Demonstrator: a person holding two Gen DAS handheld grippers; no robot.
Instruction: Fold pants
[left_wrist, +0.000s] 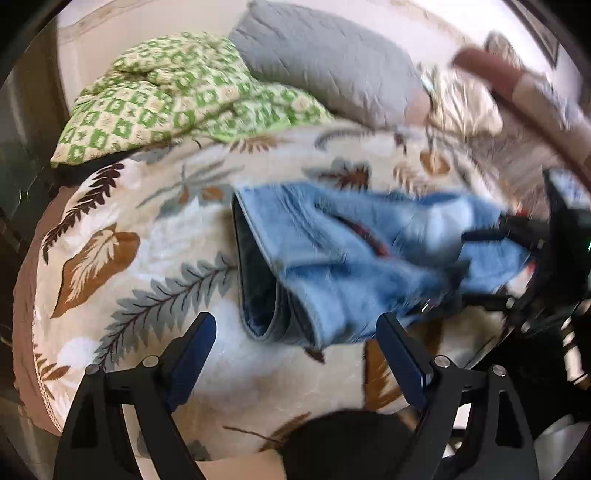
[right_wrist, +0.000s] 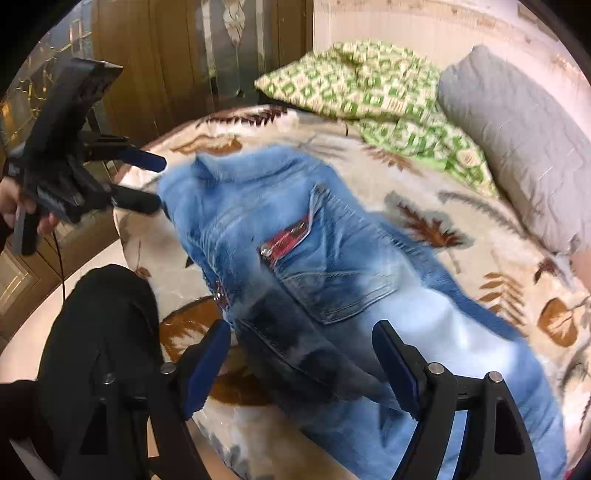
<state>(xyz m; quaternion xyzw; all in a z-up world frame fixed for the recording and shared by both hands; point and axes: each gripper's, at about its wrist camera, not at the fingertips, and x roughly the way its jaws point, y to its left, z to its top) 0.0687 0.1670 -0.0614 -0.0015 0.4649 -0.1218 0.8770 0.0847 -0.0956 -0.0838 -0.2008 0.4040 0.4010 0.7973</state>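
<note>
Light blue jeans (left_wrist: 369, 254) lie in a loose fold on the leaf-patterned blanket (left_wrist: 122, 236), with the folded edge toward my left gripper (left_wrist: 295, 332). That gripper is open, and only the jeans' near corner lies between its fingertips, untouched by the pads. In the right wrist view the jeans (right_wrist: 295, 229) show a back pocket and a red lining. My right gripper (right_wrist: 301, 332) is open above the denim and is not clamped on it. The left gripper (right_wrist: 159, 182) is open at the jeans' far left end. In the left wrist view the right gripper (left_wrist: 469, 251) is blurred at the jeans' right end.
A green checked pillow (right_wrist: 369, 88) and a grey pillow (right_wrist: 517, 140) lie at the back of the bed. Wooden doors (right_wrist: 155, 55) stand beyond the bed's left edge. A person's black-clad knee (right_wrist: 99, 317) is at the near edge, and a forearm (left_wrist: 517, 81) crosses the upper right.
</note>
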